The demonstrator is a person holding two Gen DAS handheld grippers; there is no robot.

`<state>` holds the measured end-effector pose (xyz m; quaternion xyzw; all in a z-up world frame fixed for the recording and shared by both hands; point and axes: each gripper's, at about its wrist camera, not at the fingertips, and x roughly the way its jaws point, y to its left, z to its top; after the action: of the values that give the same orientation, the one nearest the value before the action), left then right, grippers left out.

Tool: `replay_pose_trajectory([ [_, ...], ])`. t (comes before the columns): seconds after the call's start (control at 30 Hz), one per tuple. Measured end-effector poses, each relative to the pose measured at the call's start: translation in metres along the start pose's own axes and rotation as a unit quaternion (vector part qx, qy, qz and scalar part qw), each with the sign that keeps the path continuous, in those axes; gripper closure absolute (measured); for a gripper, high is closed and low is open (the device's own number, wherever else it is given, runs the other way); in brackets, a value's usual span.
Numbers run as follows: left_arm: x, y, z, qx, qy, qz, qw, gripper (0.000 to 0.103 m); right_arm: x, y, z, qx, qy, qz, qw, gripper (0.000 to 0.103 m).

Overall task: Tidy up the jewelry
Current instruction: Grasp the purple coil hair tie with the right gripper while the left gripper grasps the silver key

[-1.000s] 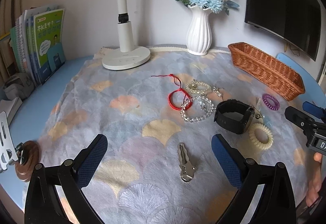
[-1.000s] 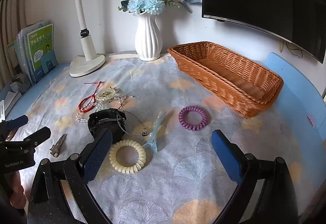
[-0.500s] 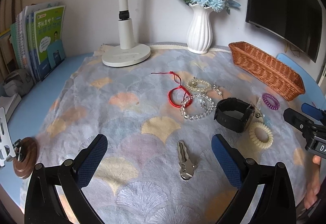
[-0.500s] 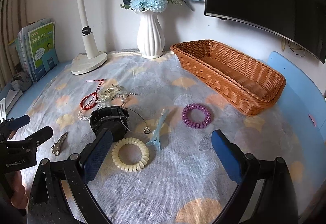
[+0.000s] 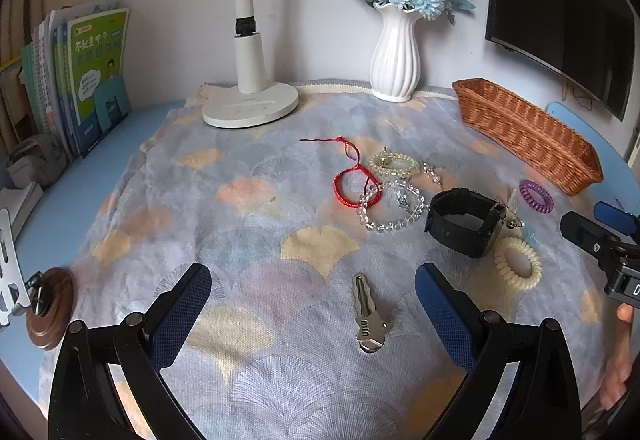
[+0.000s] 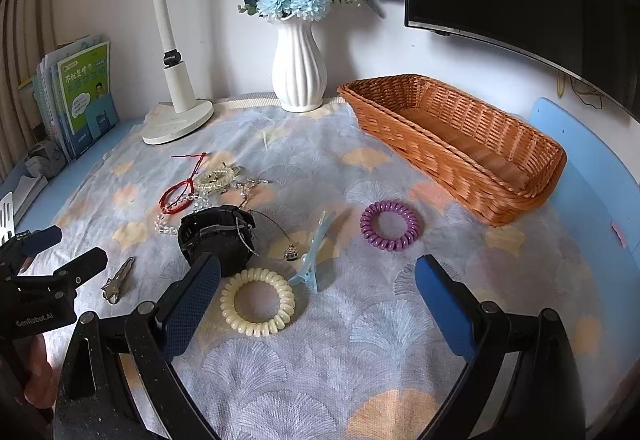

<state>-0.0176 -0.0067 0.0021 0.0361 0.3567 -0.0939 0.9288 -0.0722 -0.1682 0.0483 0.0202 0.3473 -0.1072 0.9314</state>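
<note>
Change: both cameras sit slightly nearer the jewellery than a second ago; nothing on the cloth has shifted.
Meaning: probably still the approach; no piece is picked up, so sorting has not begun.
Left gripper (image 5: 312, 306): jaws wide, empty, above the silver key (image 5: 368, 316).
Right gripper (image 6: 318, 302): jaws wide, empty, over the cream spiral hair tie (image 6: 258, 302).
Jewellery: black watch (image 6: 218, 236), red cord bracelet (image 5: 354, 185), clear bead bracelet (image 5: 390, 209) and purple spiral hair tie (image 6: 390, 226) lie left of the woven wicker basket (image 6: 452, 137).
Basket: appears empty.
</note>
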Motion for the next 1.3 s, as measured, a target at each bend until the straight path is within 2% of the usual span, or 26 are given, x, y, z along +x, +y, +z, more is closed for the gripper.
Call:
replay_pose_trajectory([
  [0.17,0.001,0.001,-0.001,0.005,0.004,-0.004,1.0,0.001,-0.003,0.0,0.001,-0.007,-0.002,-0.006,1.0,0.004],
  [0.3,-0.006,0.001,-0.007,0.035,0.014,-0.042,0.9984,0.001,-0.013,-0.015,0.003,-0.012,-0.013,-0.017,1.0,0.004],
  [0.37,-0.008,0.001,-0.01,0.051,0.024,-0.057,0.9968,0.005,-0.011,-0.025,0.004,-0.006,-0.005,-0.017,1.0,0.011],
  [0.43,-0.007,-0.002,-0.011,0.064,0.038,-0.067,0.9949,0.017,-0.007,-0.036,0.004,0.001,0.009,-0.011,1.0,0.013],
  [0.57,0.003,-0.007,-0.01,0.064,0.067,-0.082,0.9923,0.023,0.003,-0.055,-0.001,0.009,0.039,0.0,0.999,0.018],
  [0.6,0.009,-0.008,-0.01,0.061,0.079,-0.085,0.9914,0.031,0.005,-0.058,-0.003,0.006,0.045,-0.002,0.999,0.019],
  [0.63,0.013,-0.009,-0.011,0.059,0.086,-0.088,0.9906,0.039,0.007,-0.061,-0.004,0.003,0.053,-0.002,0.999,0.024],
  [0.7,0.019,-0.011,-0.014,0.056,0.104,-0.094,0.9885,0.048,0.013,-0.068,-0.004,0.002,0.072,0.011,0.997,0.031],
  [0.77,0.018,-0.015,-0.016,0.061,0.102,-0.09,0.9888,0.049,0.019,-0.072,-0.003,0.007,0.086,0.027,0.996,0.037],
  [0.8,0.017,-0.016,-0.016,0.062,0.103,-0.092,0.9885,0.055,0.024,-0.075,-0.001,0.008,0.093,0.035,0.995,0.038],
  [0.83,0.016,-0.017,-0.016,0.063,0.103,-0.095,0.9881,0.066,0.027,-0.075,0.001,0.009,0.096,0.038,0.995,0.04],
  [0.9,0.014,-0.022,-0.017,0.068,0.106,-0.094,0.9876,0.079,0.036,-0.077,0.008,0.012,0.101,0.04,0.994,0.043],
  [0.97,0.015,-0.025,-0.017,0.077,0.104,-0.086,0.9878,0.079,0.048,-0.078,0.017,0.014,0.113,0.031,0.993,0.053],
  [1.07,0.015,-0.026,-0.017,0.085,0.1,-0.082,0.988,0.079,0.073,-0.081,0.027,0.017,0.134,0.013,0.991,0.06],
  [1.17,0.013,-0.024,-0.016,0.083,0.094,-0.085,0.9885,0.079,0.087,-0.082,0.032,0.023,0.134,0.017,0.991,0.062],
  [1.23,0.013,-0.025,-0.016,0.085,0.09,-0.085,0.9886,0.079,0.093,-0.077,0.034,0.004,0.137,-0.006,0.991,0.067],
  [1.3,0.012,-0.026,-0.015,0.085,0.087,-0.087,0.9888,0.079,0.099,-0.073,0.034,-0.004,0.14,-0.013,0.99,0.068],
])
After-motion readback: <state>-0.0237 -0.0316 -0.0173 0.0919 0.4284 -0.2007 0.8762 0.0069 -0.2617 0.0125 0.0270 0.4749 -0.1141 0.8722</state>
